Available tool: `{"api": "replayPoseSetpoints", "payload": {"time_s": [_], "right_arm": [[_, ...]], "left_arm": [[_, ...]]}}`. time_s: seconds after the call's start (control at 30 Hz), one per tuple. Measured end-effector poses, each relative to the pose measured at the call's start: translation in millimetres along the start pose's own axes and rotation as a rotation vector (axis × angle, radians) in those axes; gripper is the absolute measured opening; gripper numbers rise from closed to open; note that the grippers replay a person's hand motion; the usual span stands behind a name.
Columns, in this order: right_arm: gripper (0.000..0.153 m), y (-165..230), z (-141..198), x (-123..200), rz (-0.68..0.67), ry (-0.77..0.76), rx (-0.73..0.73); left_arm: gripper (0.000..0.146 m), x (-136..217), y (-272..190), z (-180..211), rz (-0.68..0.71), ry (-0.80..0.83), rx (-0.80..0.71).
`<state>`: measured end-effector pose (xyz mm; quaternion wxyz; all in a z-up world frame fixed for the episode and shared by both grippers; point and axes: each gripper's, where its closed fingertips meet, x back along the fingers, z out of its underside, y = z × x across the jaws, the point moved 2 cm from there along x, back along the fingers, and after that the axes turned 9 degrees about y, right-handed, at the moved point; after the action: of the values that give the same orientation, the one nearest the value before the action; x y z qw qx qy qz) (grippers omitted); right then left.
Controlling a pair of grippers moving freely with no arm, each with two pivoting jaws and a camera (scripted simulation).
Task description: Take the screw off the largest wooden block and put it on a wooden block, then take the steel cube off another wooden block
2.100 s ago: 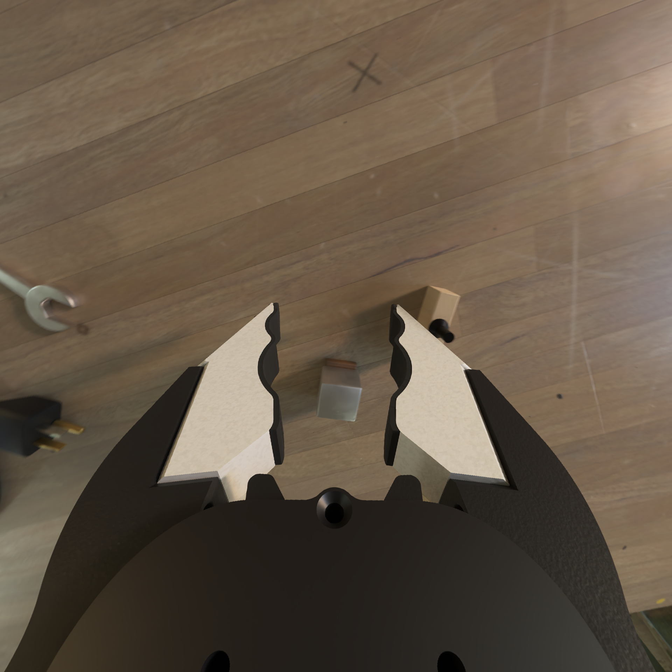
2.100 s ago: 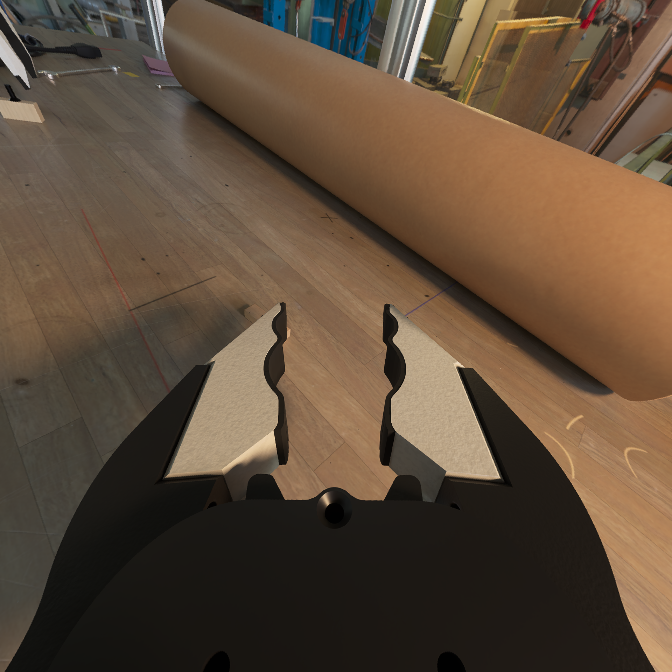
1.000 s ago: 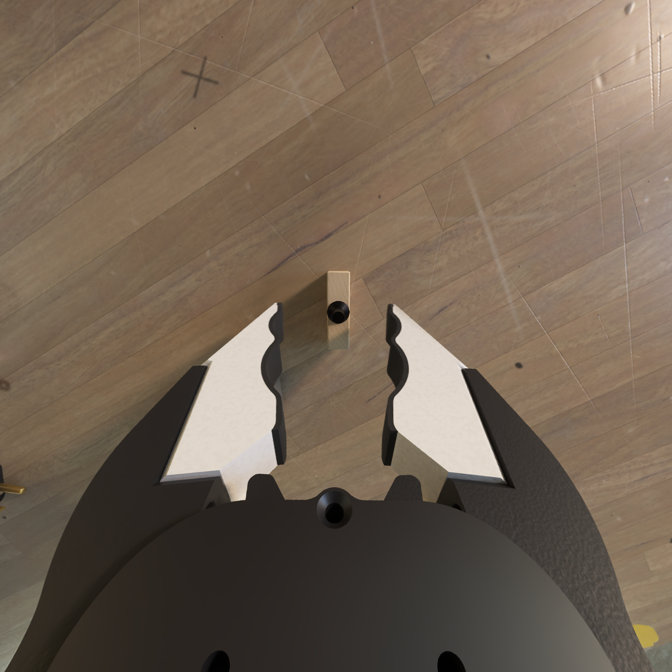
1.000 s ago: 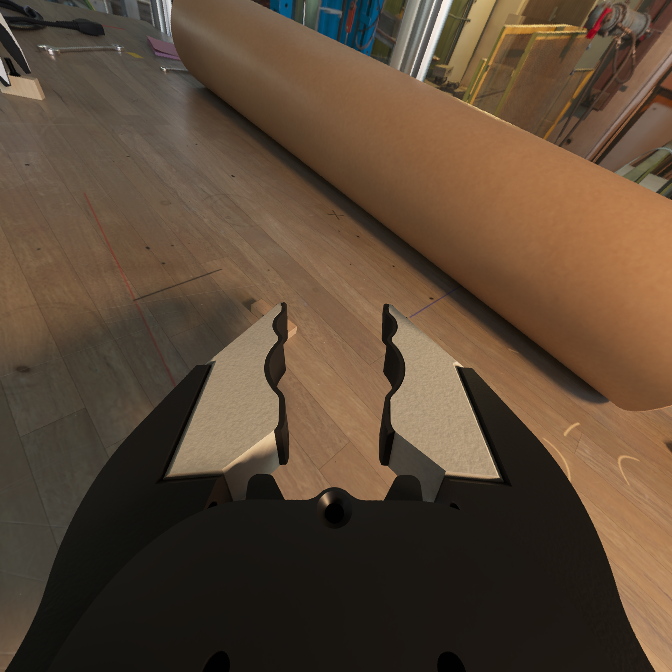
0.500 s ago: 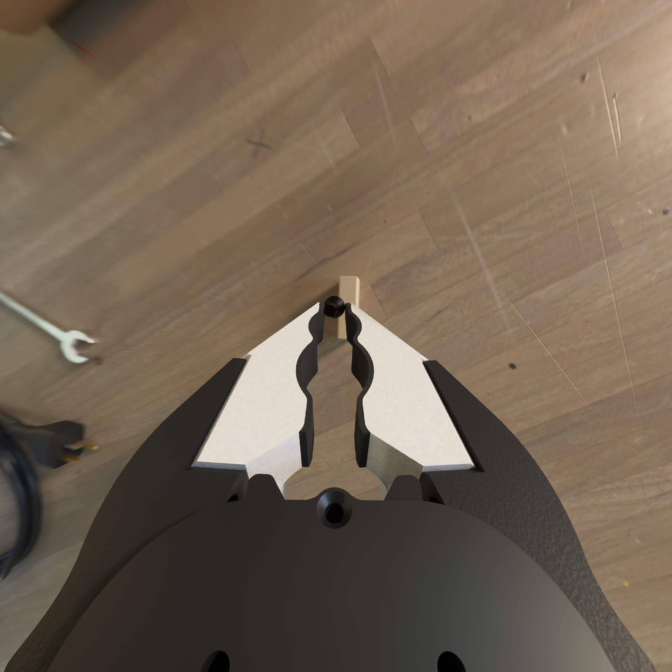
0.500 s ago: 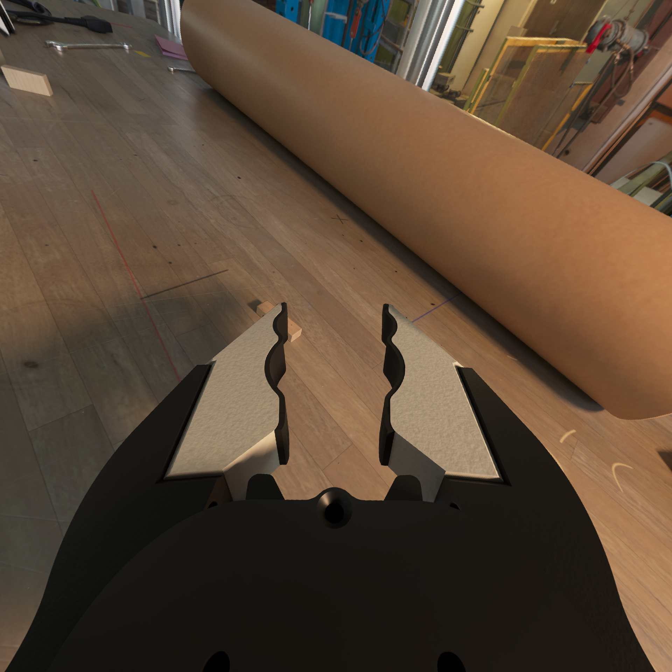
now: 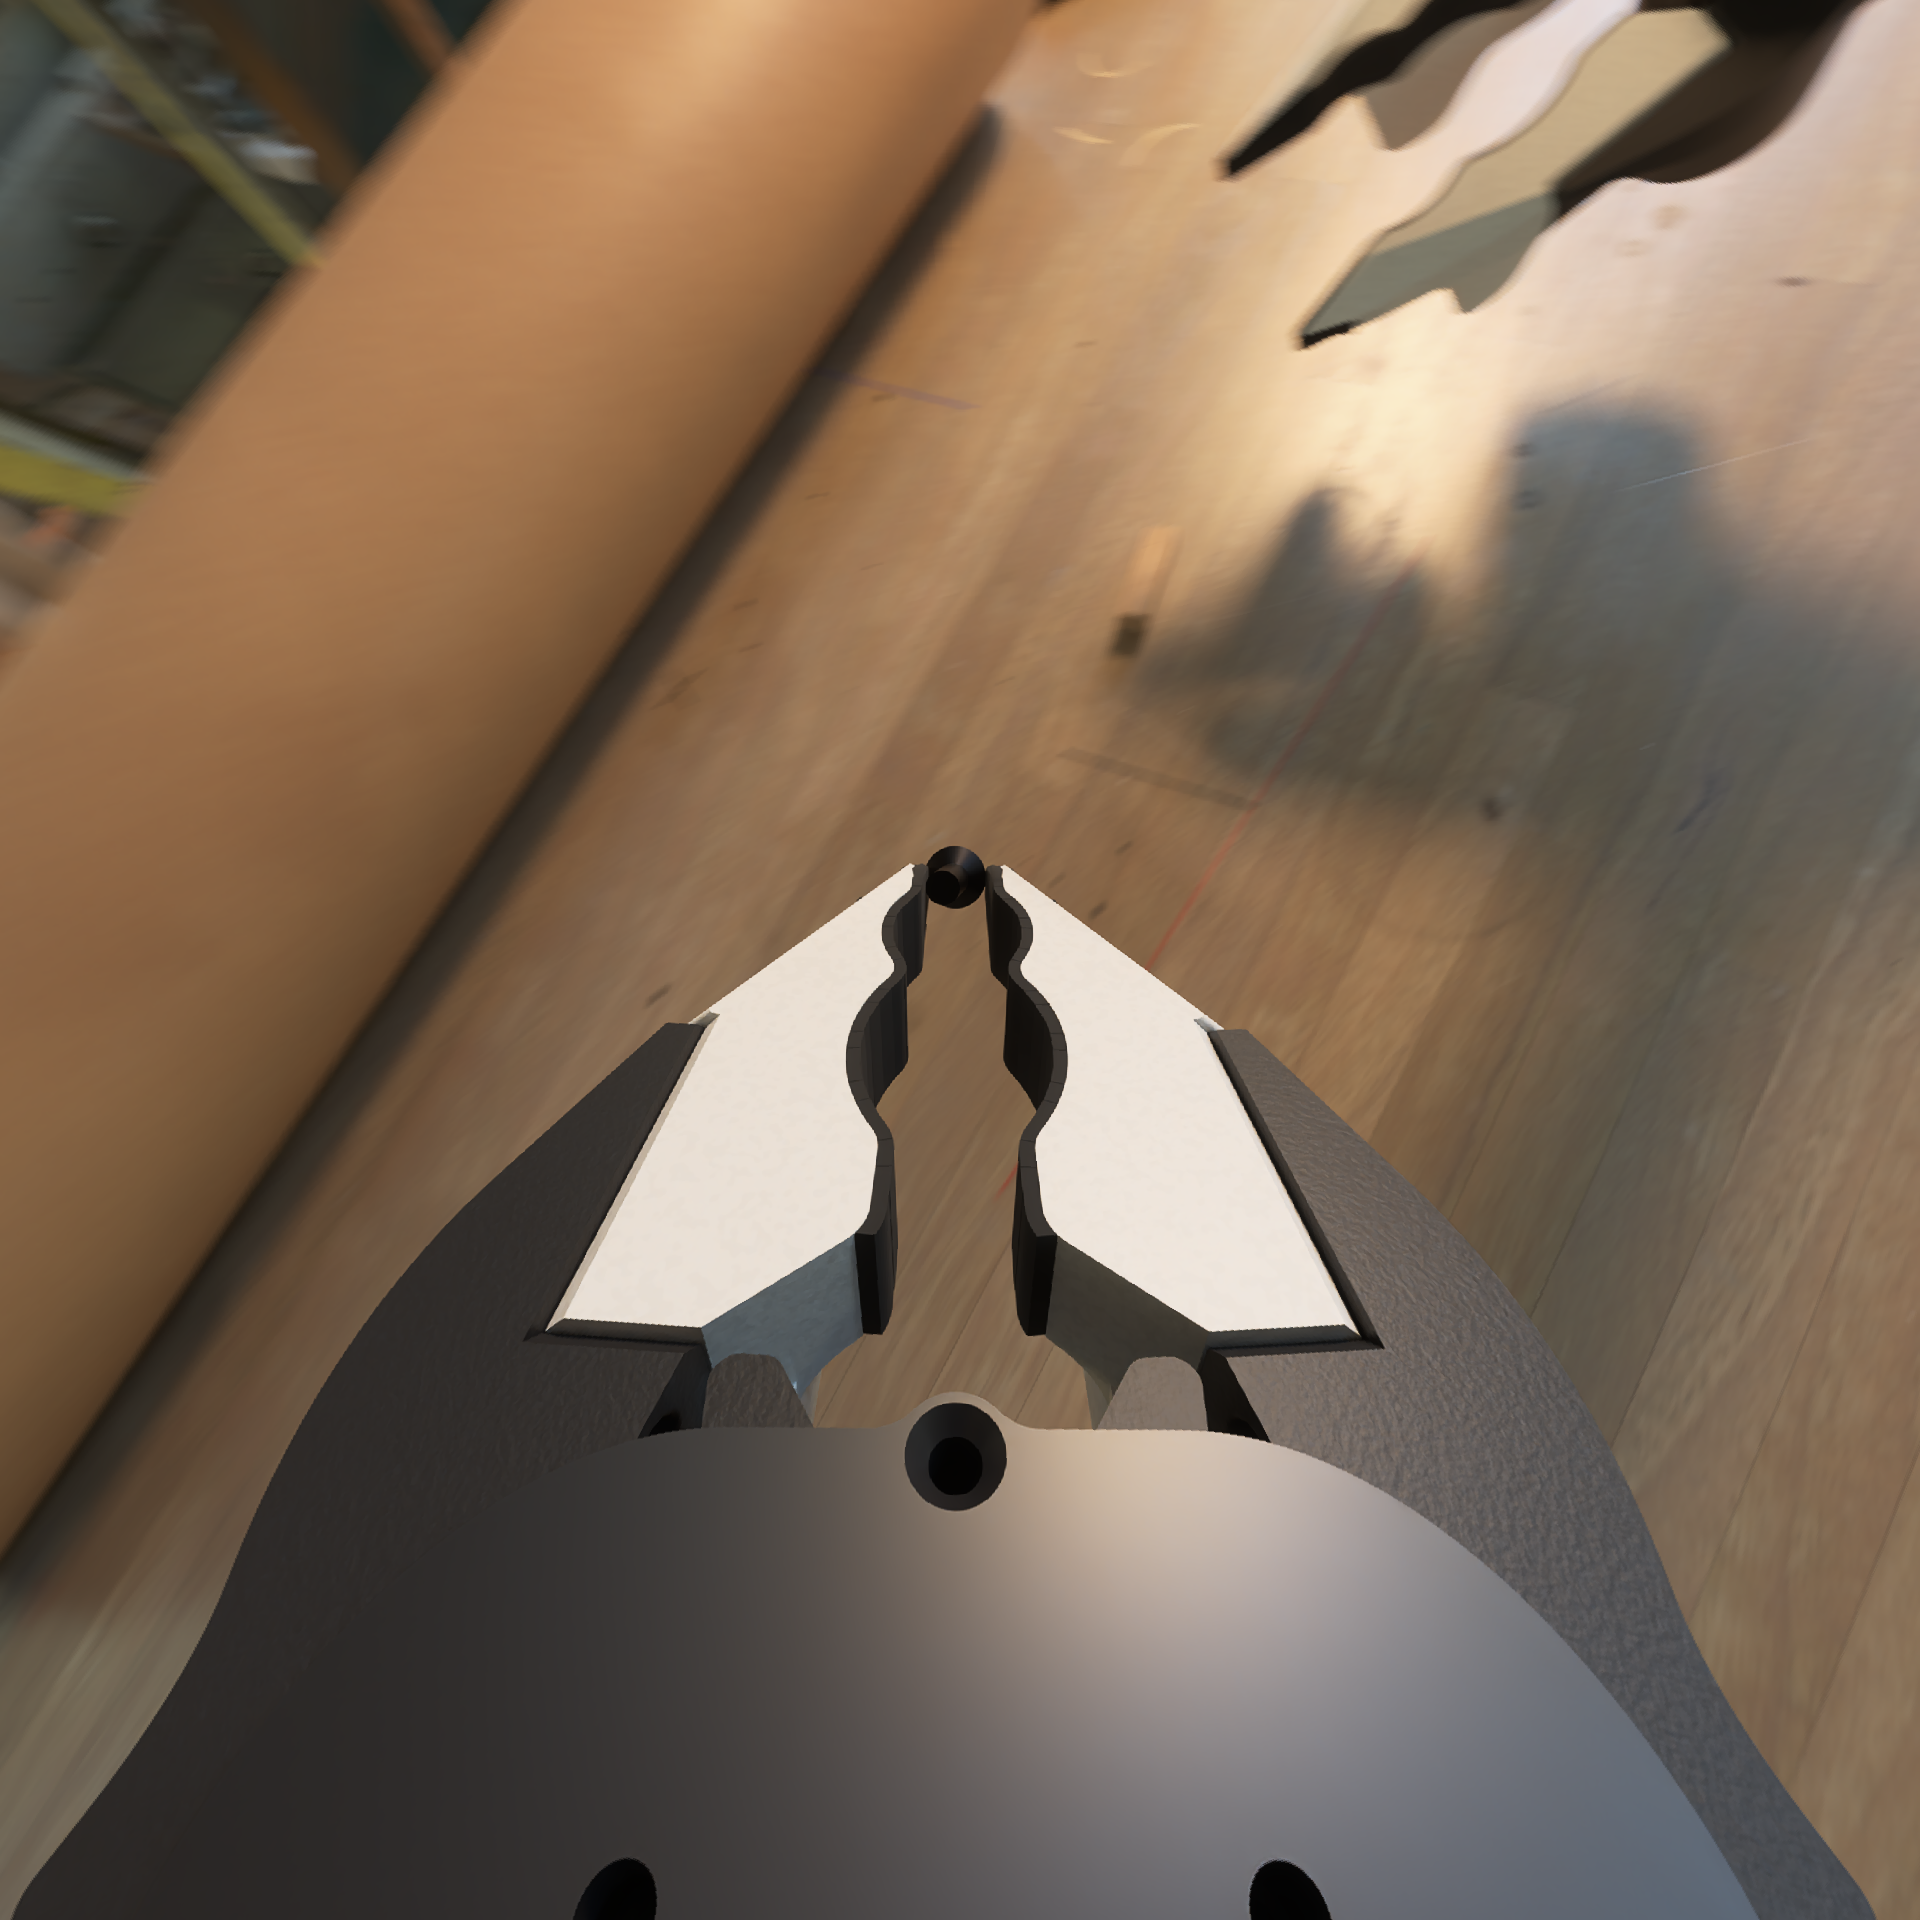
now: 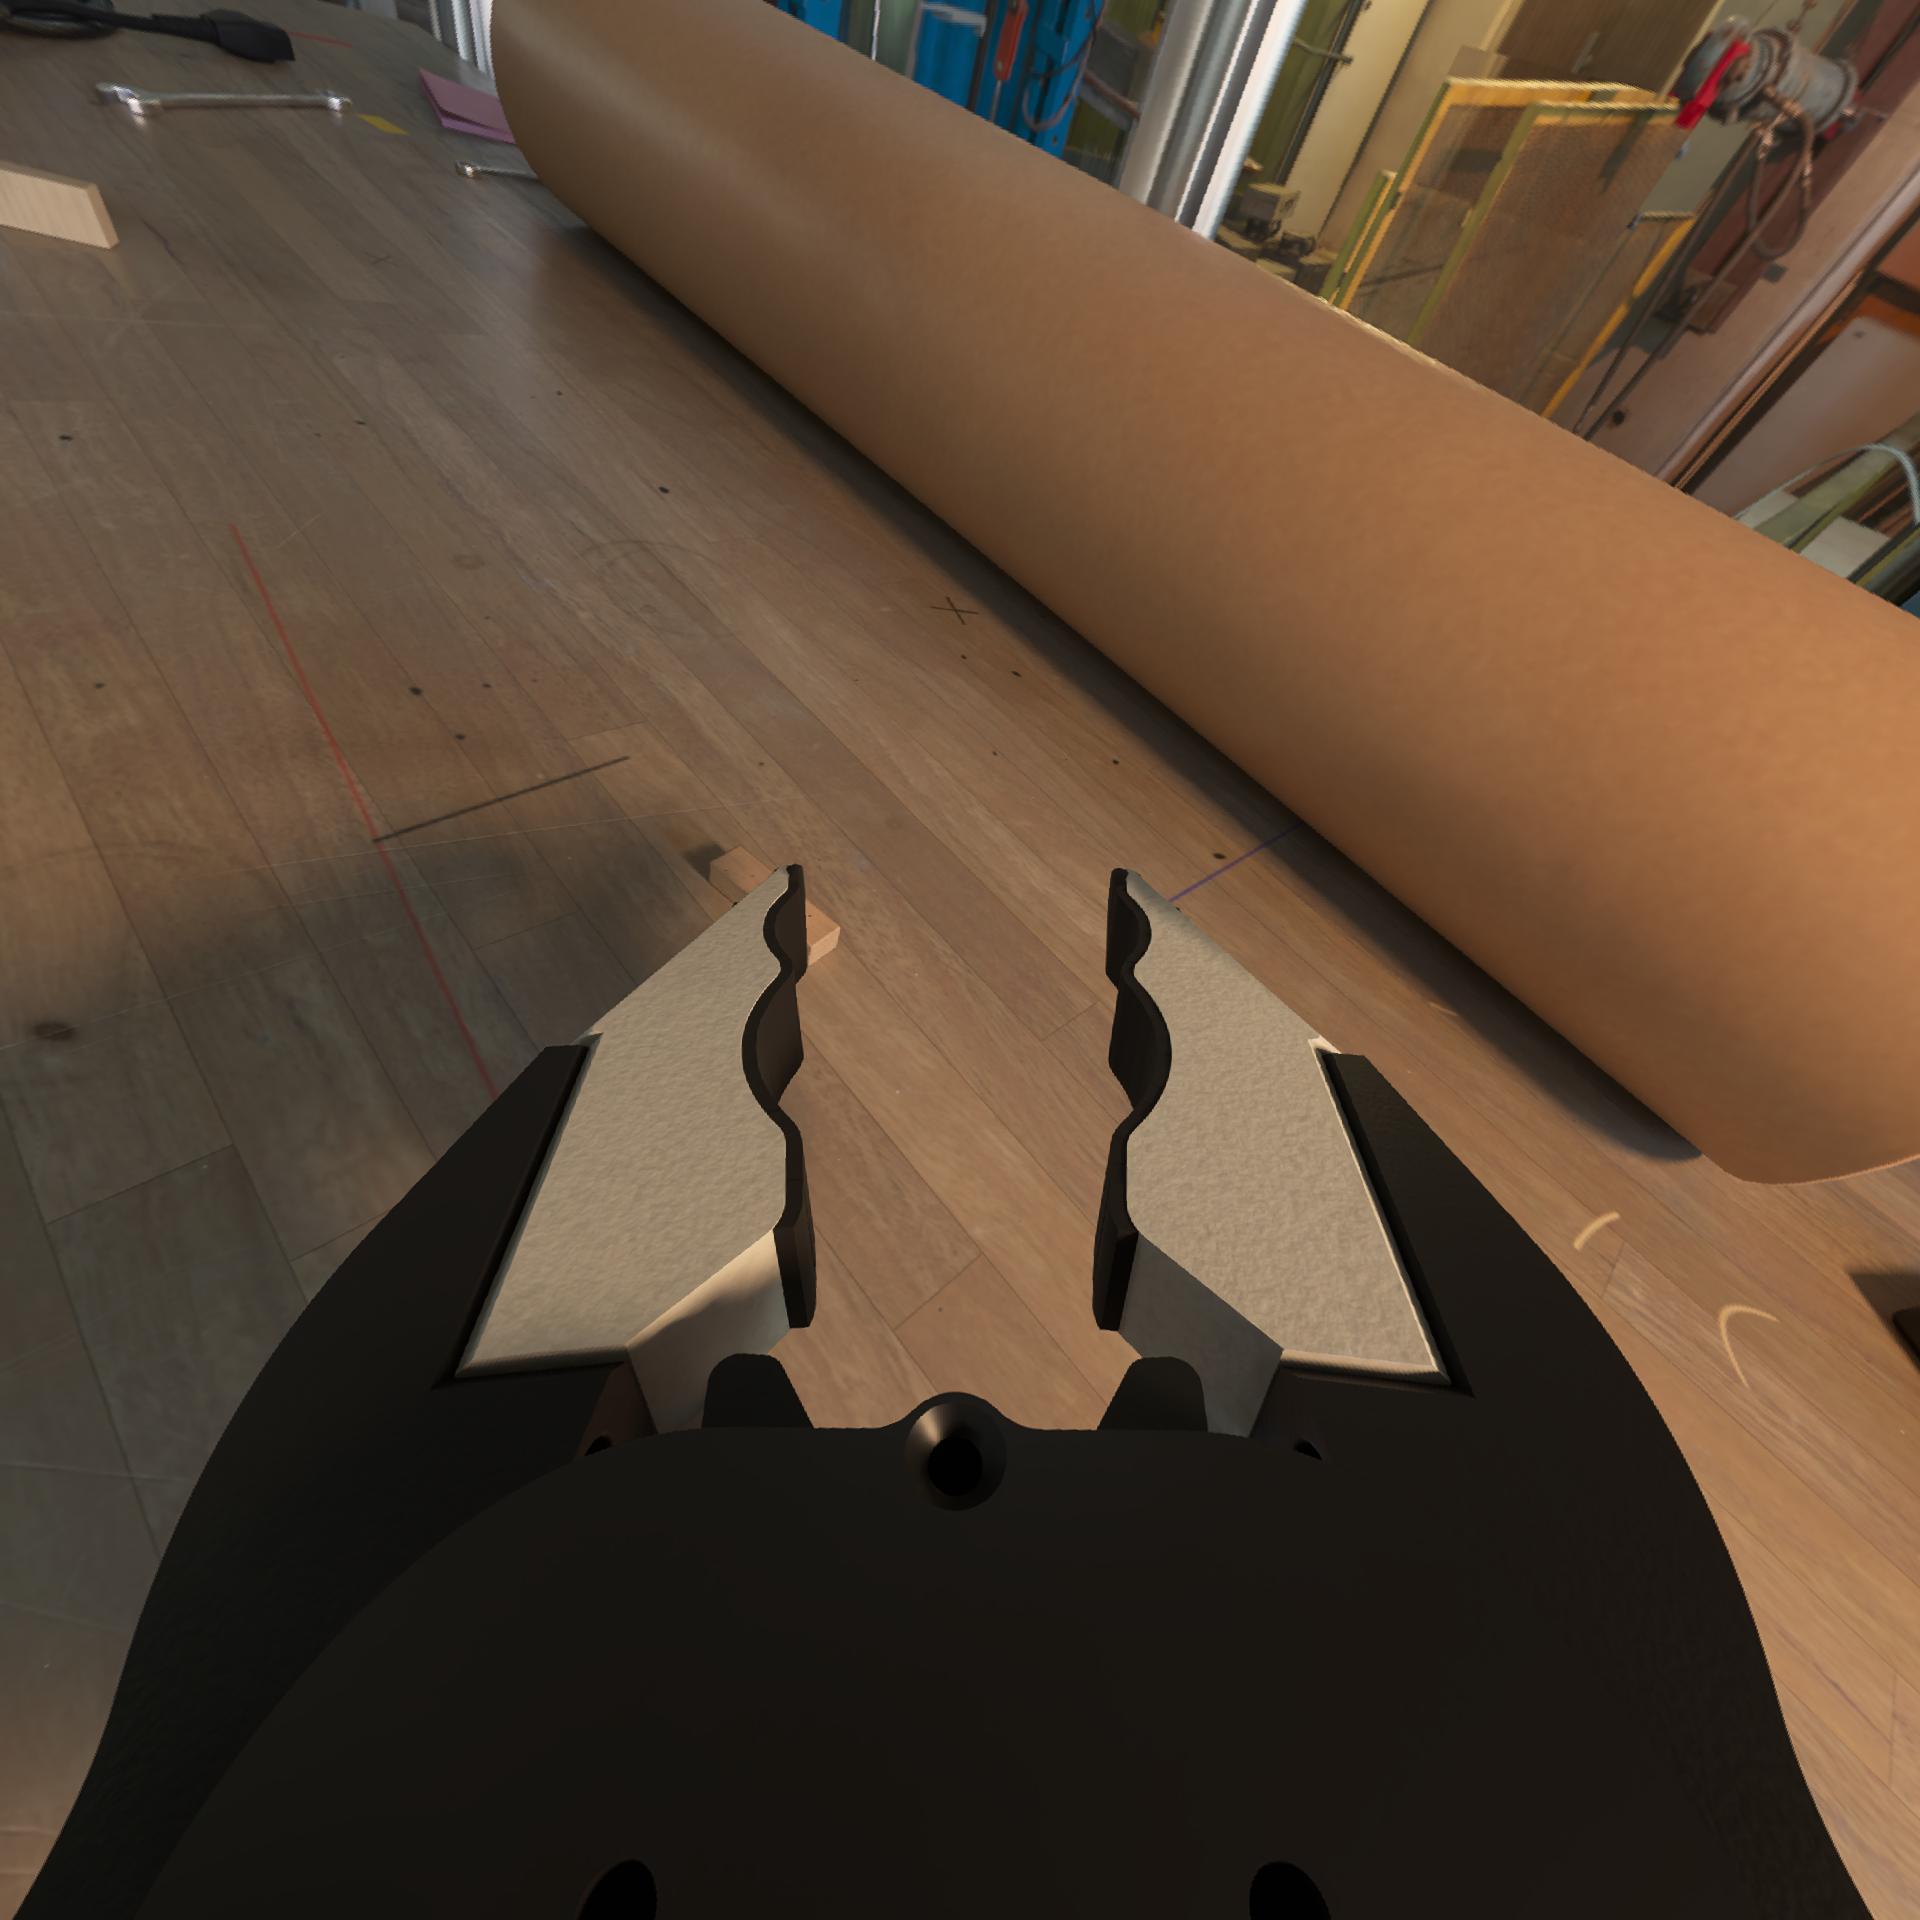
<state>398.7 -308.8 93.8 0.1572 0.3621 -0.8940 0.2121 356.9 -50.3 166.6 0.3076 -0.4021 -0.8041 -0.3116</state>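
My left gripper (image 7: 954,885) is shut on the black screw (image 7: 953,875), pinched at its fingertips and held above the wooden floor. A small thin wooden block (image 7: 1143,582) lies farther off in the blurred left wrist view. My right gripper (image 8: 951,888) is open and empty; it also shows in the left wrist view (image 7: 1382,197) at the top right. The small wooden block (image 8: 740,869) lies just beyond its left fingertip, partly hidden by it. The larger pale wooden block (image 8: 57,208) lies bare at the far left. The steel cube is not in view.
A big brown paper roll (image 8: 1195,520) lies across the floor on the right; it also shows in the left wrist view (image 7: 364,520). A wrench (image 8: 218,99), a pink sheet (image 8: 462,104) and a black plug (image 8: 244,31) lie far back.
My left gripper closed on the screw, lifted it off the larger block and swung toward the roll and the right gripper. The right gripper crept forward, staying open.
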Motion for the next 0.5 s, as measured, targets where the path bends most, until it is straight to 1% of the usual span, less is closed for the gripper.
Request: {"api": "replayPoseSetpoints", "payload": {"time_s": [0.03, 0.13, 0.23, 0.37, 0.5], "right_arm": [[0.059, -1.9, 0.2, 0.8, 0.002, -0.001, -0.003], [0.060, -7.2, 0.2, 3.4, 0.009, -0.006, -0.015], [0.060, -11.1, -1.2, 7.3, 0.019, -0.015, -0.014], [0.060, -14.7, -3.9, 11.9, 0.024, -0.026, -0.017], [0.060, -16.2, -5.6, 15.3, 0.025, -0.032, -0.017]], "left_arm": [[0.011, -24.2, -14.6, -8.9, 0.058, 0.002, -0.018], [0.011, -90.1, -41.8, -26.6, 0.174, 0.042, -0.059], [0.011, -139.2, -57.3, -44.8, 0.262, 0.068, -0.086], [0.011, -183.3, -65.6, -63.6, 0.306, 0.127, -0.139], [0.011, -207.6, -67.2, -65.5, 0.332, 0.184, -0.175]]}}
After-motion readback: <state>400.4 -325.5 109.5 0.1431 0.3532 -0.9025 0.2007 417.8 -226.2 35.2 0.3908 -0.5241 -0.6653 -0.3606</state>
